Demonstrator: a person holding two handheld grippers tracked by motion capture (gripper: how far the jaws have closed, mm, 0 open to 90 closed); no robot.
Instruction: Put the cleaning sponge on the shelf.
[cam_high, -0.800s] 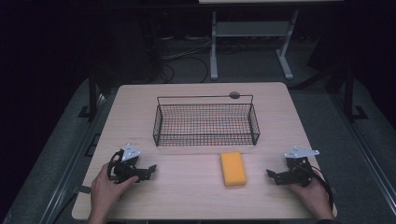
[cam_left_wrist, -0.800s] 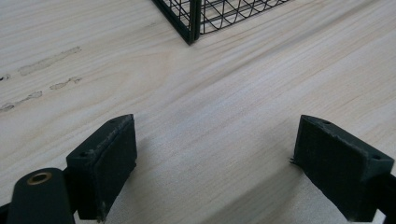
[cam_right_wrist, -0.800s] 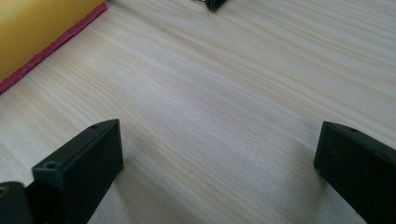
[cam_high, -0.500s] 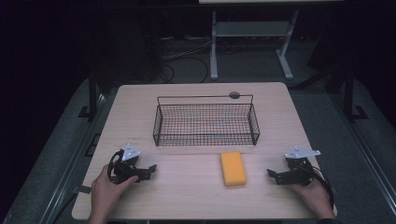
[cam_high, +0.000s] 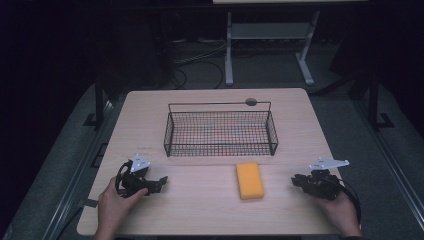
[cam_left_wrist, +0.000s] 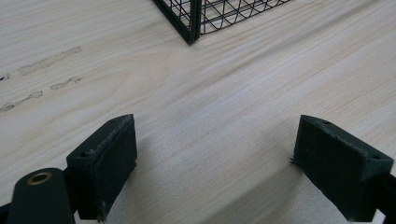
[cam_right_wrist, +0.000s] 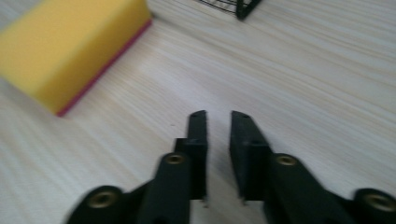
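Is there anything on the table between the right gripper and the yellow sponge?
No. In the high view, only bare light wooden tabletop lies between the right gripper and the yellow rectangular sponge.

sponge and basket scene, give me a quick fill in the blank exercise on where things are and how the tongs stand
1. The yellow sponge lies flat on the table, just in front of the wire ____.
2. The left tongs stand wide ____ with nothing between them.
3. The right tongs are nearly ____, with nothing between them.
4. The sponge lies closer to the ____ tongs.

Missing words: basket; open; shut; right
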